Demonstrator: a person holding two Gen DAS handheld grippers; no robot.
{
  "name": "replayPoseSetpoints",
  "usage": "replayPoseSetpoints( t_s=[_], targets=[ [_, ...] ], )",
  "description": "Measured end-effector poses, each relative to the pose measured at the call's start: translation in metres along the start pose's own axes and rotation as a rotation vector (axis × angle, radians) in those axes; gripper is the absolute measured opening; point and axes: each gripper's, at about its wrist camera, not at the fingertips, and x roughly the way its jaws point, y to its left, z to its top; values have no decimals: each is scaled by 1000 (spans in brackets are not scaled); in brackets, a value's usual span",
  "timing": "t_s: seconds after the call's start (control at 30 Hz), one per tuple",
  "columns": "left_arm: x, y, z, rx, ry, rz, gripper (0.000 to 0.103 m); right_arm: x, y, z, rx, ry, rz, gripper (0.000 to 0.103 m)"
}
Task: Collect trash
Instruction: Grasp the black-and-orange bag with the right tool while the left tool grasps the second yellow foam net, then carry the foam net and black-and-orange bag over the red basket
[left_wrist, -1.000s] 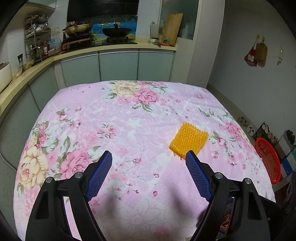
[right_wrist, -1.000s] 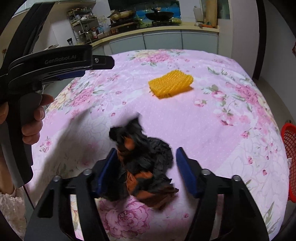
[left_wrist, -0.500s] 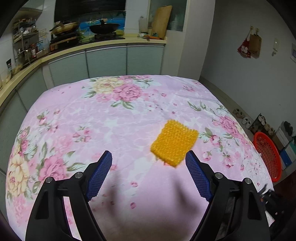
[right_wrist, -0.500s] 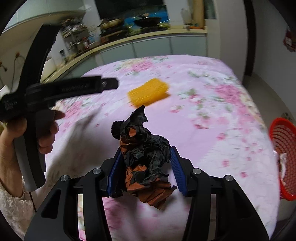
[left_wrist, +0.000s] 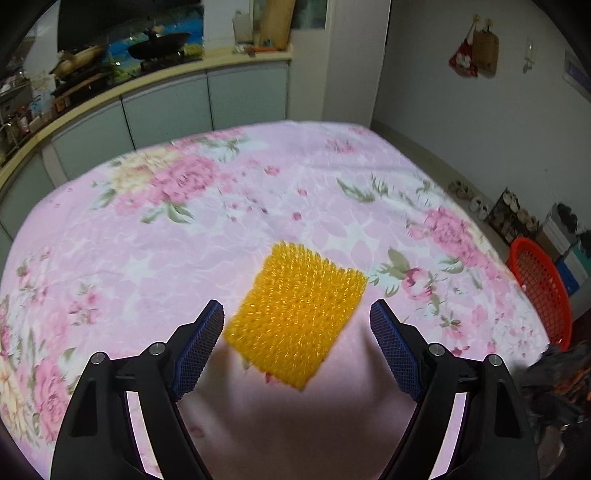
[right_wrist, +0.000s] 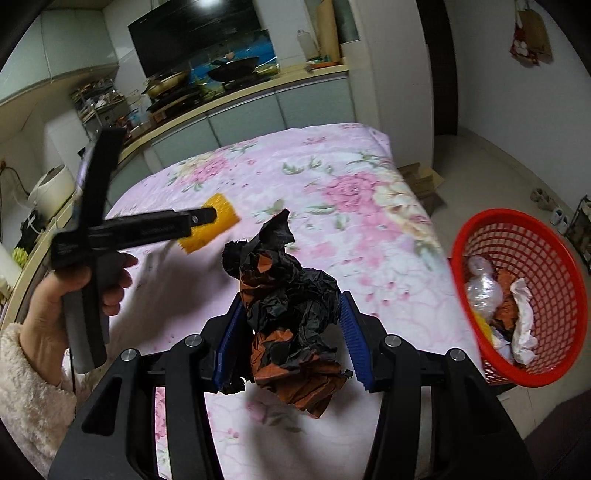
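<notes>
A yellow bristly pad lies on the pink floral tablecloth. My left gripper hovers just above it, open, with the pad between the spread blue pads but apart from them. My right gripper is shut on a crumpled black and orange paper wad and holds it off the cloth. In the right wrist view the left gripper reaches over the yellow pad, held by a hand in a fluffy sleeve. The paper wad also shows at the left wrist view's lower right edge.
A red mesh basket stands on the floor past the table's right edge, with white, clear and orange scraps inside; it appears in the left wrist view as the basket. Kitchen counter and cabinets run behind the table. Shoes line the far wall.
The right gripper closed on the paper wad, lifted it and swung right, bringing the red basket into view. The left gripper moved down and forward until the yellow pad sat between its fingers.
</notes>
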Motion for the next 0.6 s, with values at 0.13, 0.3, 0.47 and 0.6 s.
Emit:
replayPoseSetpoints(
  t_s=[0.13, 0.3, 0.47, 0.6],
  targets=[
    [13, -2, -3, 8, 19, -10, 68, 1, -11, 1, 26, 0, -16, 49],
    [19, -2, -3, 6, 24, -6, 43, 3, -18, 1, 44, 5, -23, 49],
    [16, 4, -1, -29, 6, -19, 27, 5, -19, -1, 49, 9, -22, 49],
    [14, 10, -1, -61, -11, -22, 15, 5, -19, -1, 52, 11, -23, 49]
  ],
)
